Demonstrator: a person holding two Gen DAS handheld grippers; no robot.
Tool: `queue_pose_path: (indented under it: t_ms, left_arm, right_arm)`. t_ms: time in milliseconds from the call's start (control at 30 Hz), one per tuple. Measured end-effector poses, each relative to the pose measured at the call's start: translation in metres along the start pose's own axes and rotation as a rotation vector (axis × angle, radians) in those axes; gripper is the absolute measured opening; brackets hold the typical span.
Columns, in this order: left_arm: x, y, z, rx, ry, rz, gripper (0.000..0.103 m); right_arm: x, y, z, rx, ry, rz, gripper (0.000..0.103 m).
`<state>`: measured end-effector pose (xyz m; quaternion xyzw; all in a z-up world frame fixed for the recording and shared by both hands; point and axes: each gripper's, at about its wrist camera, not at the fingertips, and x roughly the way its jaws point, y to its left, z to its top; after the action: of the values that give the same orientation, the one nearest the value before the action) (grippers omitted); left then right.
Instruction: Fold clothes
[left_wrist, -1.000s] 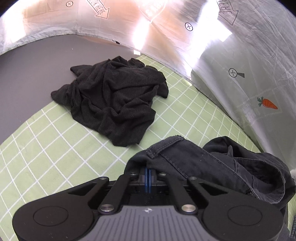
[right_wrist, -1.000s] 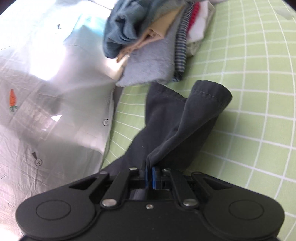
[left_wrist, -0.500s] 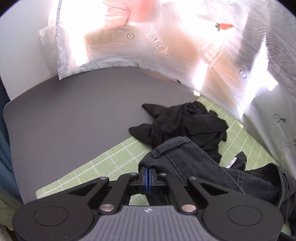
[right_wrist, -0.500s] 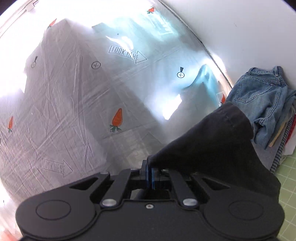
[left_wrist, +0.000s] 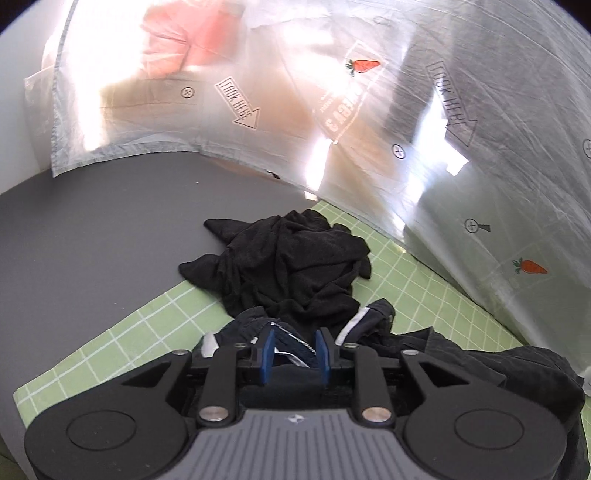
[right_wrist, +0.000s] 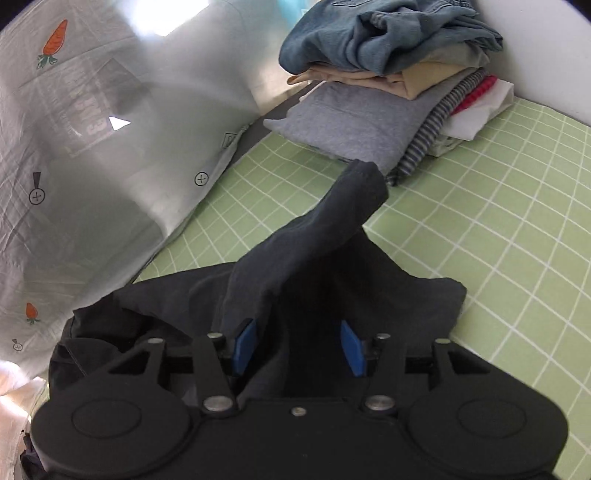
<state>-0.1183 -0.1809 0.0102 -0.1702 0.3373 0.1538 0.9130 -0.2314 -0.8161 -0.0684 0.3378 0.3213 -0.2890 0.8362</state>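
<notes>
A: Is the left gripper (left_wrist: 294, 345) still pinching?

B: No, its jaws have just been opening; both grippers are standing spread above the dark trousers (right_wrist: 325, 258).

A: Where are the trousers lying?

B: Crumpled on the green checked desk (right_wrist: 498, 229), beside the folded stack (right_wrist: 388, 85); right gripper (right_wrist: 300, 349) is gaping wider.

A crumpled garment (left_wrist: 291, 266) lies on the checked mat (left_wrist: 110, 354), beyond the trousers (left_wrist: 480, 373).

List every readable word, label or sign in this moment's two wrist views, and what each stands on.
"LOOK HERE" in an arrow outline: printed on the sheet, left wrist view.
"LOOK HERE" again, right of the first.
Carrot pictures and circled crosses: same sheet.
Block lettering: too distorted to read.
Sheet print, right wrist view: too blurred.
</notes>
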Motion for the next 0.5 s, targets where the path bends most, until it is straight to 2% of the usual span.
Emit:
queue_pose_path:
  t_ms: [33,167,300,400,500]
  left_arm:
    - [0.002,-0.011,-0.002,0.014,0.013,-0.032,0.027]
    - [0.005,-0.051,-0.015,0.090,0.050,-0.130,0.028]
    - [0.004,-0.084,-0.031,0.172,0.083,-0.197,0.031]
    - [0.002,-0.098,-0.041,0.224,0.113,-0.219,0.032]
    - [0.000,-0.103,-0.048,0.266,0.133,-0.213,0.033]
  right_arm:
    - [-0.001,-0.007,-0.007,-0.020,-0.002,-0.034,0.062]
    - [0.004,-0.031,-0.030,-0.055,0.028,-0.141,0.061]
    - [0.012,-0.055,-0.038,0.120,0.043,-0.052,0.056]
    - [0.022,-0.058,-0.032,0.157,0.012,-0.035,0.056]
    - [0.033,-0.055,-0.022,0.147,-0.027,-0.058,0.057]
